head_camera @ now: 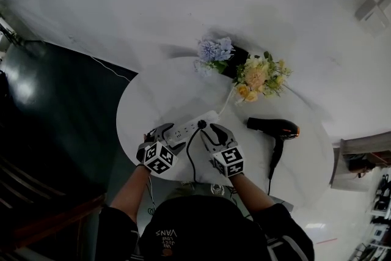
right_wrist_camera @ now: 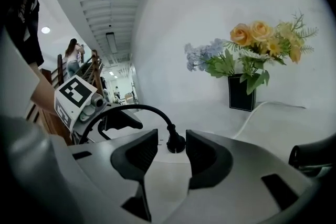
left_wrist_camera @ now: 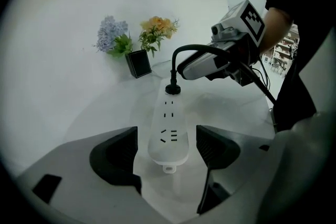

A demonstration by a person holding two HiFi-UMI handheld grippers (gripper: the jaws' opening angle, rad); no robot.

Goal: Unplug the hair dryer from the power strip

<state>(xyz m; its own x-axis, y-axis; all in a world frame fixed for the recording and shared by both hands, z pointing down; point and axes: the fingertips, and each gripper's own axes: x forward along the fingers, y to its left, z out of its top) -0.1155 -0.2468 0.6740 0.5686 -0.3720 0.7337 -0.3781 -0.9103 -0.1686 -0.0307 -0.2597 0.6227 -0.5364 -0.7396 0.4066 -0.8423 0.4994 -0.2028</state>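
Observation:
A white power strip (head_camera: 183,129) lies on the round white table (head_camera: 153,101). The black plug (head_camera: 201,124) stands in the strip's far socket, and its cord (head_camera: 190,159) loops back toward the person. The black hair dryer (head_camera: 273,128) lies to the right. My left gripper (head_camera: 165,130) is open, its jaws astride the near end of the power strip (left_wrist_camera: 168,131) without touching it. My right gripper (right_wrist_camera: 171,147) is open, and the plug (right_wrist_camera: 176,143) sits between its pads with a thin gap on each side.
Two small flower bunches (head_camera: 244,70) in a black pot (left_wrist_camera: 138,64) stand at the back of the table. The strip's white cable (head_camera: 227,99) runs toward them. The table's front edge is just below both grippers. A dark floor lies to the left.

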